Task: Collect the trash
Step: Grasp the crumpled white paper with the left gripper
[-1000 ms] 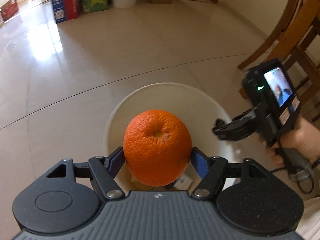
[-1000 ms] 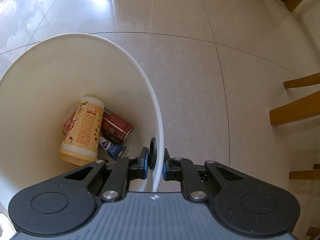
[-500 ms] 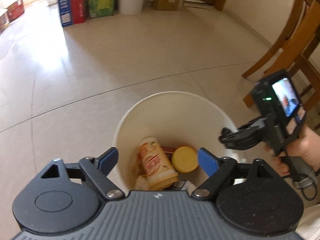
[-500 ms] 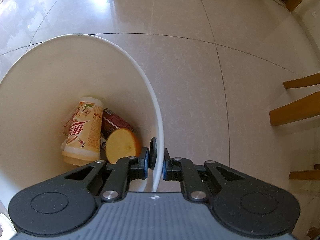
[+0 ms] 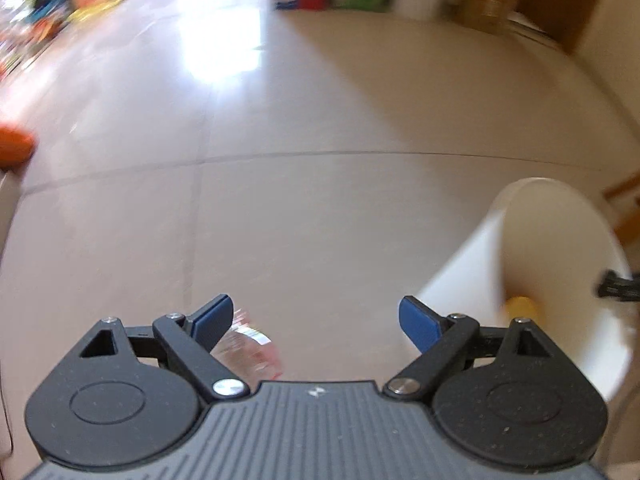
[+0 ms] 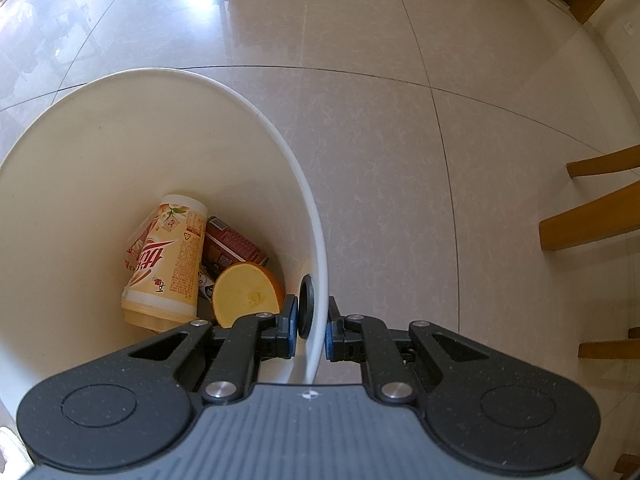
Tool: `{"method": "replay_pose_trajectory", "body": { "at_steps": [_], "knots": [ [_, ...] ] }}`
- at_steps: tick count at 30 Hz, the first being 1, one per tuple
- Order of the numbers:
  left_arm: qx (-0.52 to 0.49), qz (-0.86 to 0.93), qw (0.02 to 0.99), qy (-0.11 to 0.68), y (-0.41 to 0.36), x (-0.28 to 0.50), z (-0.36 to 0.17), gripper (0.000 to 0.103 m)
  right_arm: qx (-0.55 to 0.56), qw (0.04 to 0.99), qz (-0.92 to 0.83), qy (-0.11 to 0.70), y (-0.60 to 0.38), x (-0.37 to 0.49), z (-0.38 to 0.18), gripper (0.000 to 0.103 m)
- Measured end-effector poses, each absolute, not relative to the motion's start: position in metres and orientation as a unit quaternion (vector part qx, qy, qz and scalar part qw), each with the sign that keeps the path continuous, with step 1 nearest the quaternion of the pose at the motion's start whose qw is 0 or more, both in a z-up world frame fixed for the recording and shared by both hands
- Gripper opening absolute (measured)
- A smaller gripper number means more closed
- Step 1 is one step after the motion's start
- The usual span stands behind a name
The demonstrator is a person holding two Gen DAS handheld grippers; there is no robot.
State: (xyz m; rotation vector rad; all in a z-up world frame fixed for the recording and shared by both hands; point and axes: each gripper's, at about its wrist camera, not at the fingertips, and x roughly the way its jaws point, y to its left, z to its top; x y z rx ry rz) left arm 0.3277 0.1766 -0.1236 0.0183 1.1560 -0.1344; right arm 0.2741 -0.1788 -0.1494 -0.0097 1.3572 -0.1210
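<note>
Left gripper (image 5: pixel 316 318), jaws just opened wide and now empty, has swung away from the white bin (image 6: pixel 316 216), whose rim the right gripper (image 6: pixel 311 330) clamps; the released orange (image 6: pixel 246 300) lies inside, so further trash can follow.

Your right gripper (image 6: pixel 312 334) was clamped on the rim of the white bin (image 6: pixel 256 108), one pad inside the wall and one outside. Down in the bin you had a tall yellow drink cup (image 6: pixel 168 260) lying on its side, a dark red can (image 6: pixel 234 242) tucked against it, and a halved orange (image 6: pixel 246 294) with its pale cut face turned up (a small blue-and-white scrap peeked out between them). Pale floor tiles (image 6: pixel 400 140) spread beyond, with wooden chair legs (image 6: pixel 592 216) at your right.
</note>
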Motion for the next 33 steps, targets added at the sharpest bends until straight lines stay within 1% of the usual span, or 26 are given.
{"method": "replay_pose_trajectory", "body": {
  "at_steps": [7, 19, 25, 33],
  "knots": [
    [-0.039, 0.015, 0.814, 0.579, 0.243, 0.328, -0.191, 0.090, -0.007, 0.776, -0.058, 0.628, -0.177, 0.274, -0.150, 0.016],
    [-0.124, 0.115, 0.758, 0.630, 0.304, 0.320, -0.318, 0.089, -0.021, 0.777, -0.065, 0.626, -0.171, 0.275, -0.154, 0.017],
    [-0.170, 0.145, 0.741, 0.633, 0.321, 0.315, -0.355, 0.090, -0.025, 0.777, -0.066, 0.626, -0.170, 0.275, -0.153, 0.017],
    [-0.148, 0.190, 0.742, 0.626, 0.329, 0.314, -0.387, 0.089, -0.032, 0.777, -0.070, 0.625, -0.167, 0.275, -0.155, 0.018]
  ]
}}
